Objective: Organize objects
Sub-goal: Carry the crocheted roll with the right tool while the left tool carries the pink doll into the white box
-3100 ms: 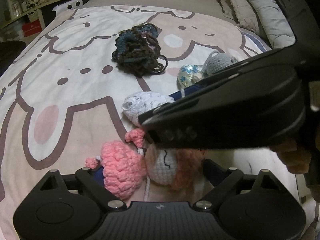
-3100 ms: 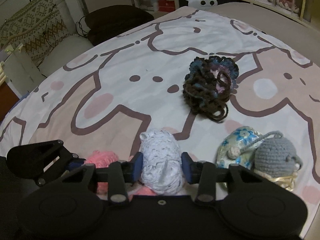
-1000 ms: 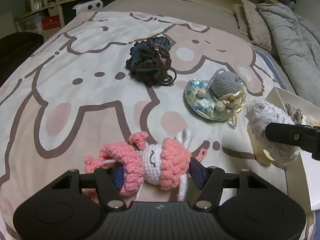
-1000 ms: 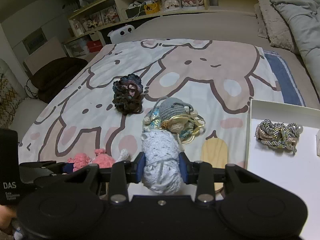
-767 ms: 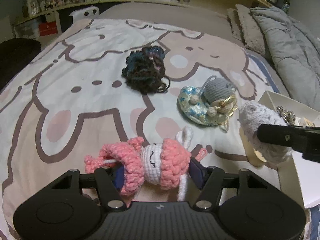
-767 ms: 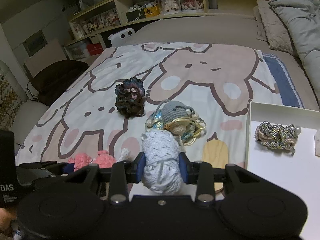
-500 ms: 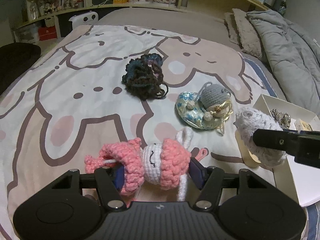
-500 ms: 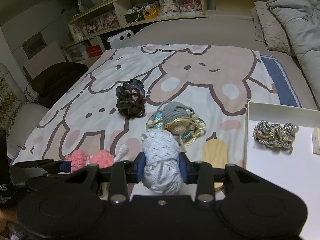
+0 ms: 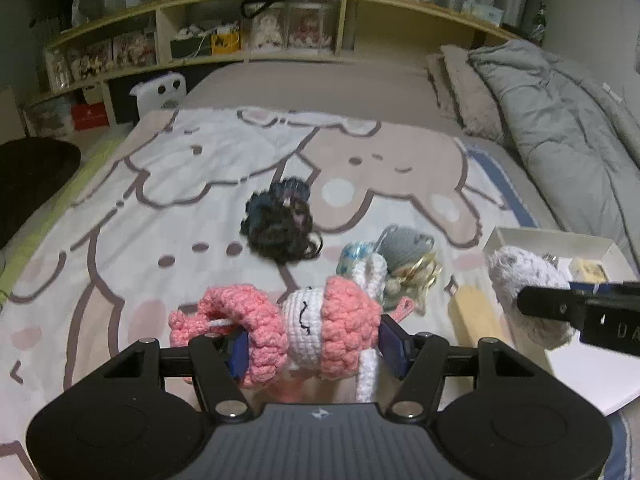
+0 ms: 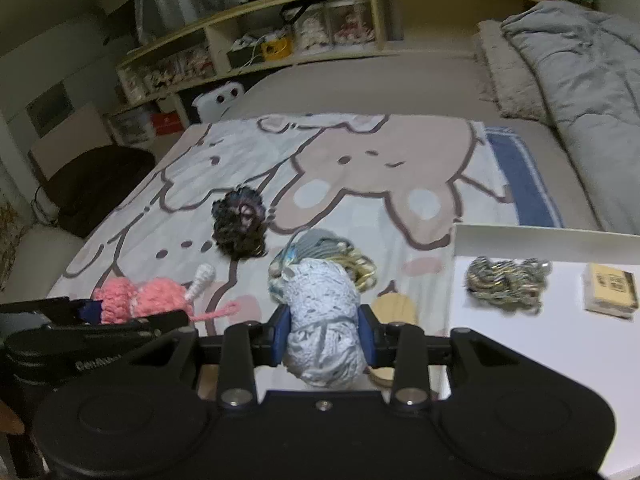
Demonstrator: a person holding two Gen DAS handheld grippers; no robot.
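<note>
Left wrist view: left gripper (image 9: 312, 346), jaws partway closed, clamps a pink-and-white crochet doll (image 9: 308, 328) at lower centre, held clear of the bed (image 9: 120, 220). Right wrist view: right gripper (image 10: 322, 340), jaws squeezed narrow, pinches a pale blue-white yarn ball (image 10: 320, 320) at lower centre, w/ the white box (image 10: 540, 240) at right, already holding a multicolour yarn bundle (image 10: 506, 284) & a small tan block (image 10: 610, 290). Step looks like carry-to-box, both pieces in transit. Next probably: swing right over the box's bare floor, lower, then release; doll after. Dark yarn clump (image 10: 240, 224) & grey crochet piece (image 9: 404, 246) remain on the bed.
</note>
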